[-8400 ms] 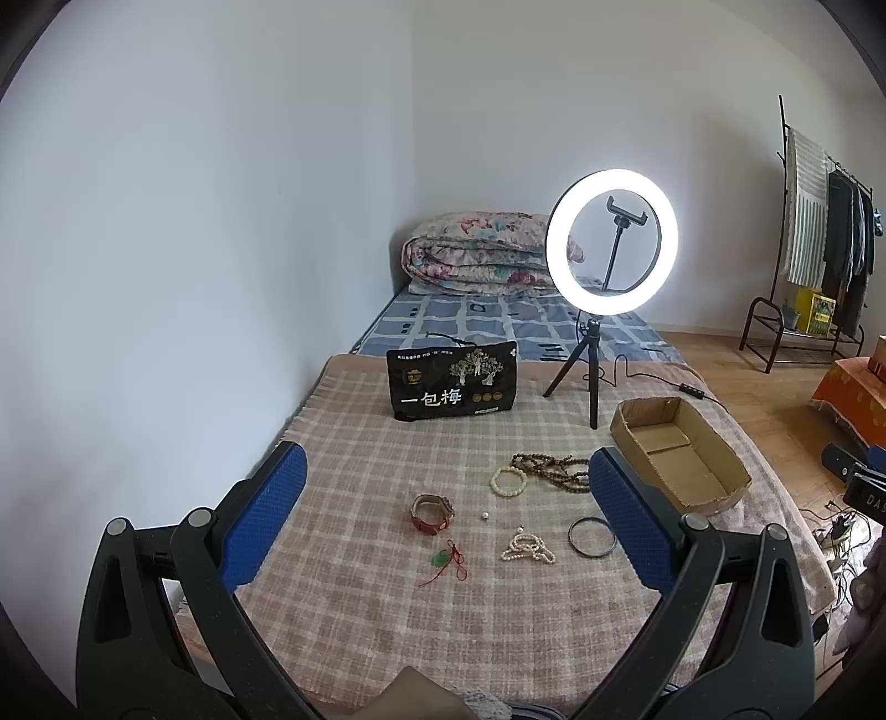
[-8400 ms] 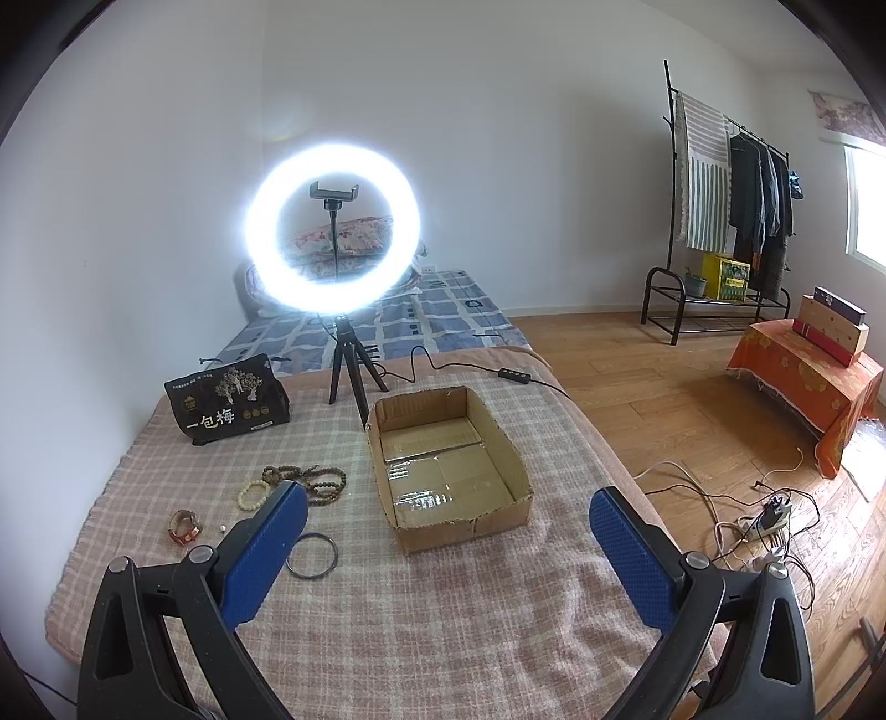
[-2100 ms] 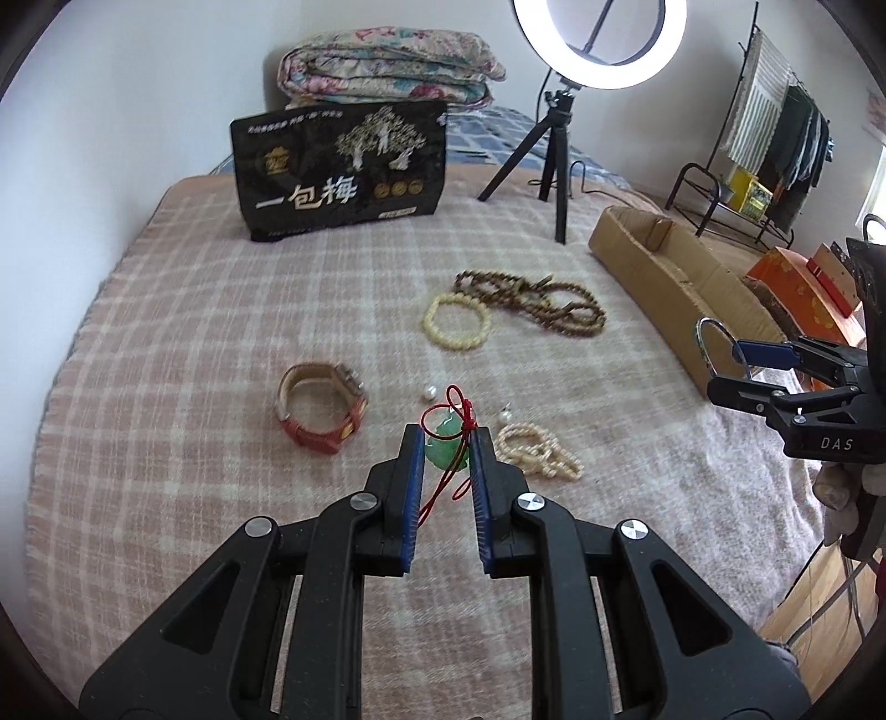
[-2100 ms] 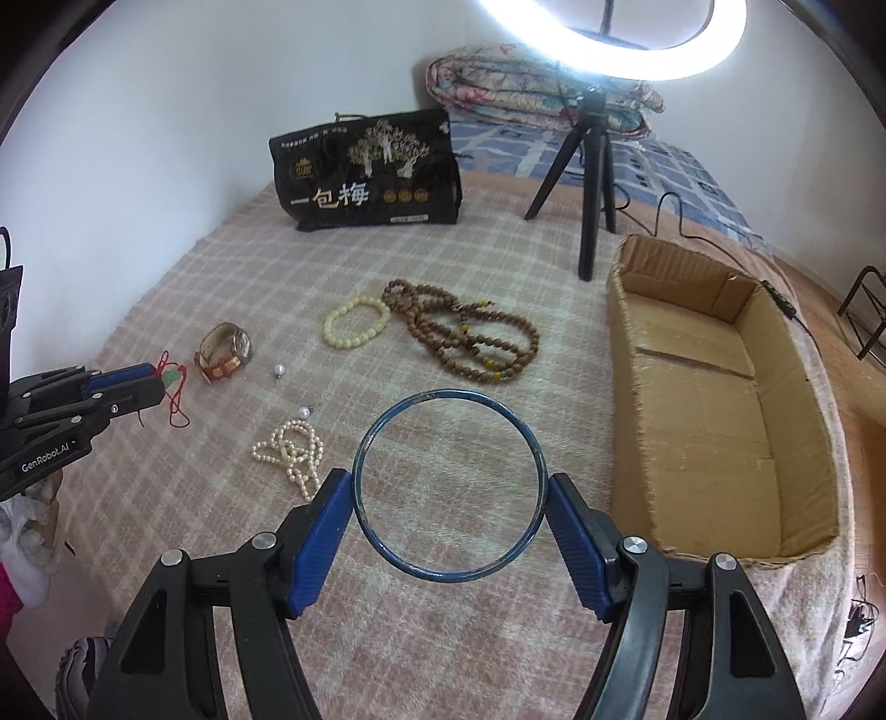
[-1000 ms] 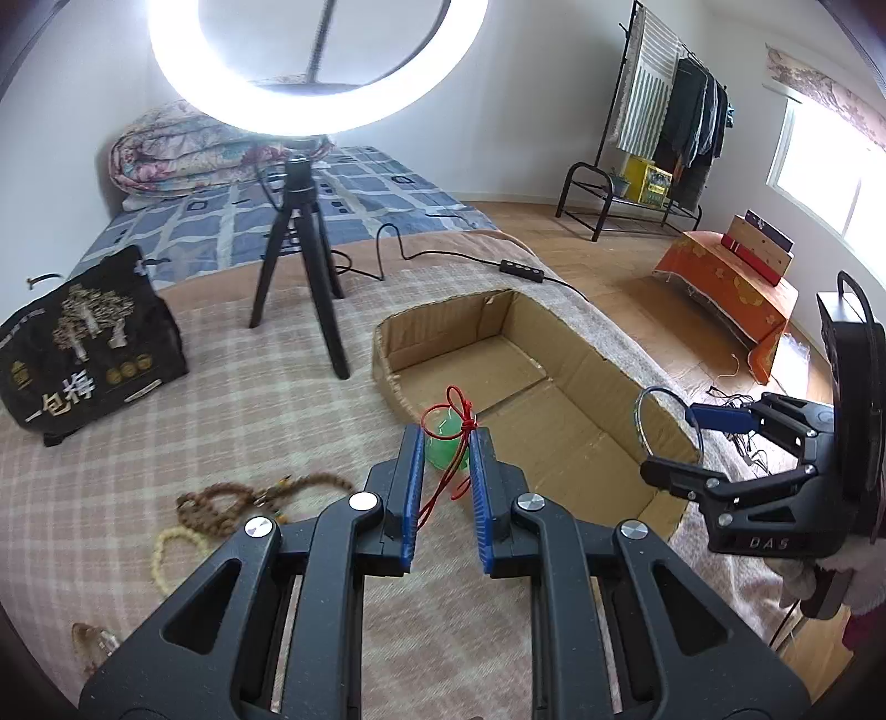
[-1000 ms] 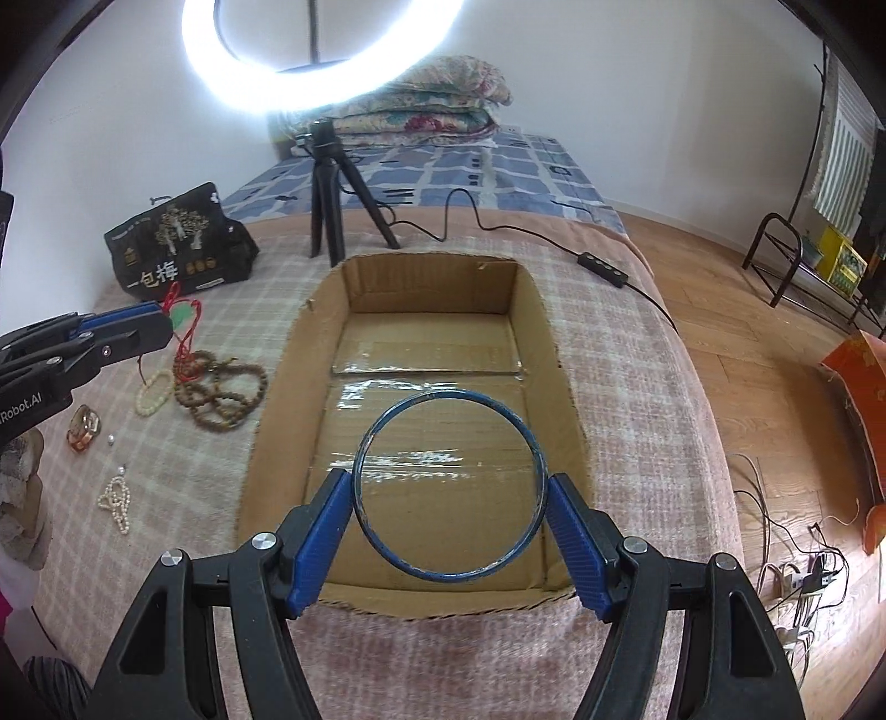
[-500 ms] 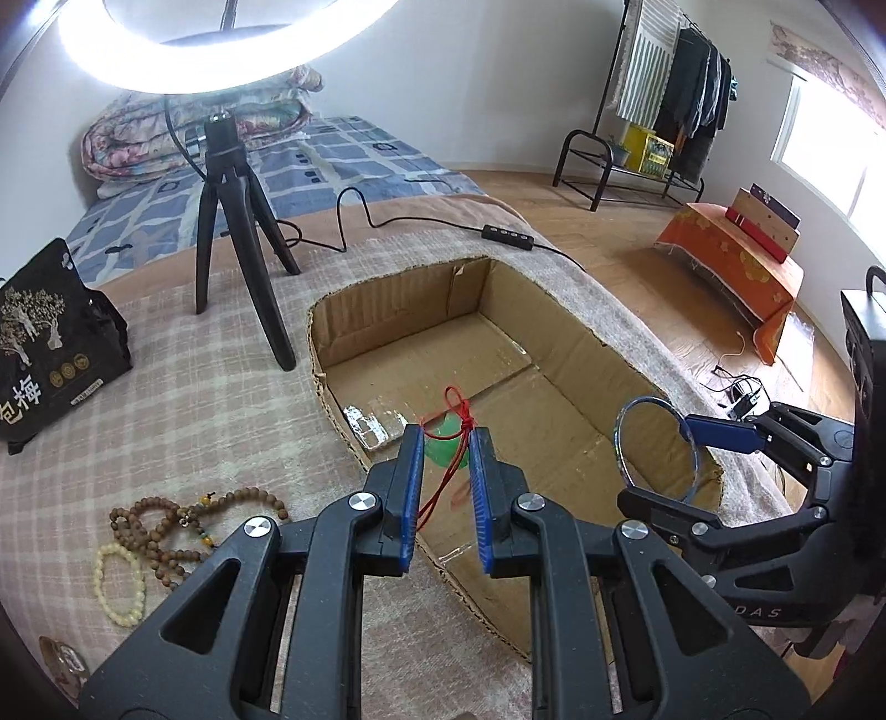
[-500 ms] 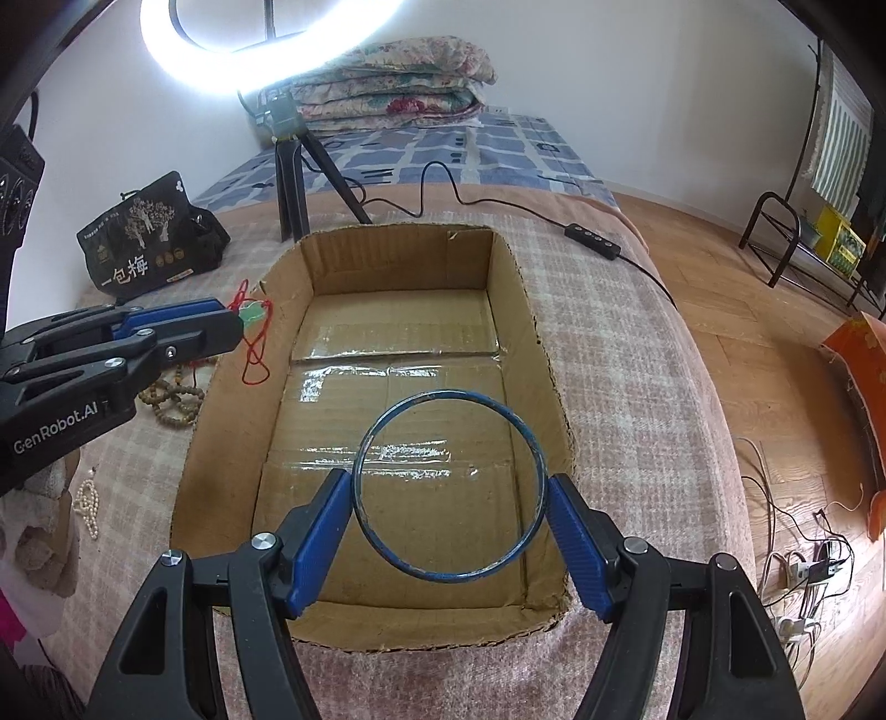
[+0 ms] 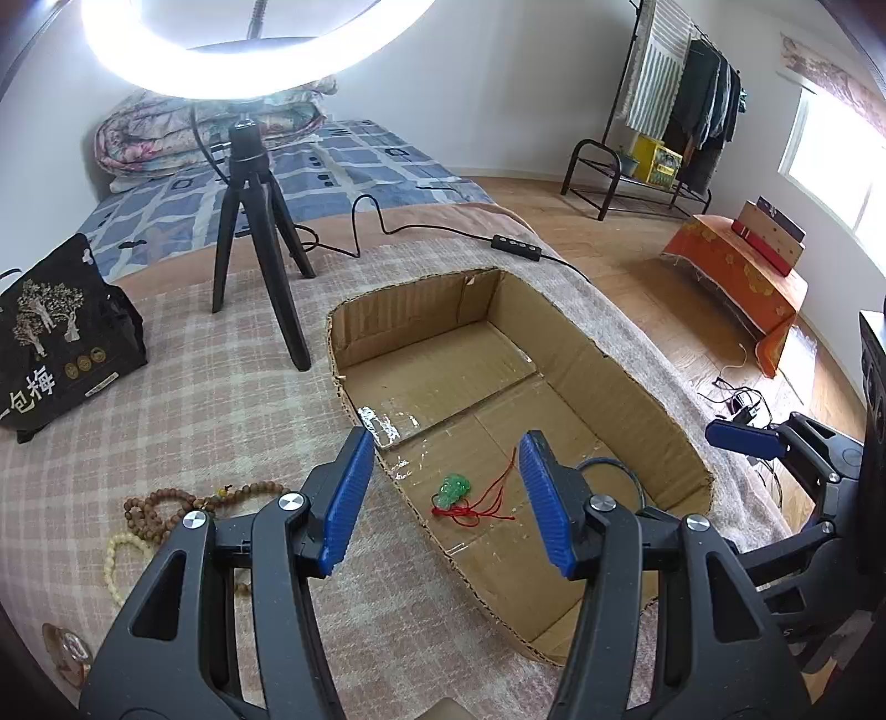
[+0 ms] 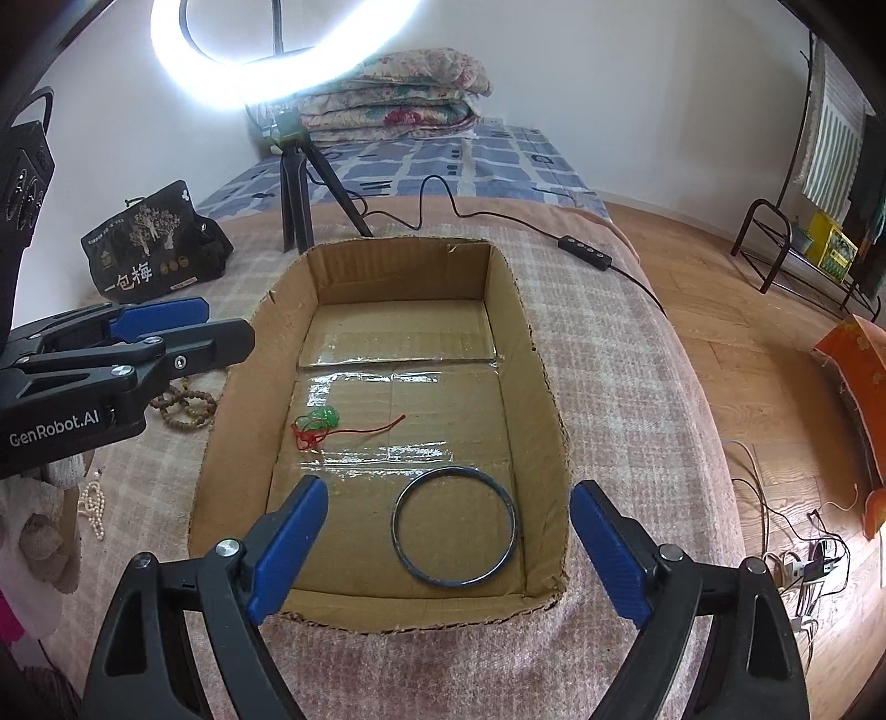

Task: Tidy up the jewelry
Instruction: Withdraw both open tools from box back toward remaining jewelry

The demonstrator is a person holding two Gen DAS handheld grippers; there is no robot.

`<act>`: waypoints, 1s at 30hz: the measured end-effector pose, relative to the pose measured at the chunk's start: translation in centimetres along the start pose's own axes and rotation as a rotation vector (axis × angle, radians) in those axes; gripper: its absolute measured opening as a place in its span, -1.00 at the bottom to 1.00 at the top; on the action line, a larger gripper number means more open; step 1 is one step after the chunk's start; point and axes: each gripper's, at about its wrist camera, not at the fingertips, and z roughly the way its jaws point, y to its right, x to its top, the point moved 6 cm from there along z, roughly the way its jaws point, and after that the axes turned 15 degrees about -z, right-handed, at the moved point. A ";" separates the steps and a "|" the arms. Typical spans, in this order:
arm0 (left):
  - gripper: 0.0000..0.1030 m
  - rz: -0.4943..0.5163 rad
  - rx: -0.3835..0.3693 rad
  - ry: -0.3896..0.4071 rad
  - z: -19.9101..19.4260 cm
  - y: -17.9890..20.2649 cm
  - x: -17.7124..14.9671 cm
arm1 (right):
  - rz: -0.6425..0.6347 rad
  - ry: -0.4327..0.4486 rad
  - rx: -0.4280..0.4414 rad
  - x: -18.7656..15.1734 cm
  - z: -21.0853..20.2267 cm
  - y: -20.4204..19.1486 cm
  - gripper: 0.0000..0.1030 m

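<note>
Bedspread [image 10: 637, 387] with box [image 10: 542, 387]; bangle [image 10: 454, 526] whole only rightward; both grippers' jaws just parted, empty.

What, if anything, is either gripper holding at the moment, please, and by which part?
Nothing. Both the left gripper and right gripper have just opened; the pendant and the bangle lie loose in the box.

Both views are bright and evenly lit: a ring light [image 9: 243, 50] well beyond the tongs burns out to pure white at the top of each picture, and daylight from a window [image 9: 830, 166] far to their right washes out as well. Glare glints off the clear tape on the floor of the cardboard box [image 10: 387, 376] ahead of the tongs, and shadows are faint and soft. The fisheye lens bends walls and floor strongly toward dark rounded corners, while focus stays sharp throughout with no motion blur.
</note>
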 end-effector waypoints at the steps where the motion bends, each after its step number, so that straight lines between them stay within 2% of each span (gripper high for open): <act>1: 0.09 -0.004 -0.002 0.001 -0.2 0.0 0.0 | 0.000 0.001 -0.001 0.0 -0.1 -0.1 0.76; 11: 0.09 -0.001 0.008 0.047 -3.6 -0.4 0.5 | -0.018 0.021 -0.008 0.5 -2.9 -1.2 0.76; 17: 0.09 -0.017 0.023 0.079 -6.4 -1.9 1.1 | -0.033 0.042 -0.008 1.3 -4.8 -2.2 0.76; 30: 0.09 -0.076 0.103 0.192 -15.1 -9.0 1.9 | -0.089 0.097 0.012 3.6 -8.5 -6.3 0.77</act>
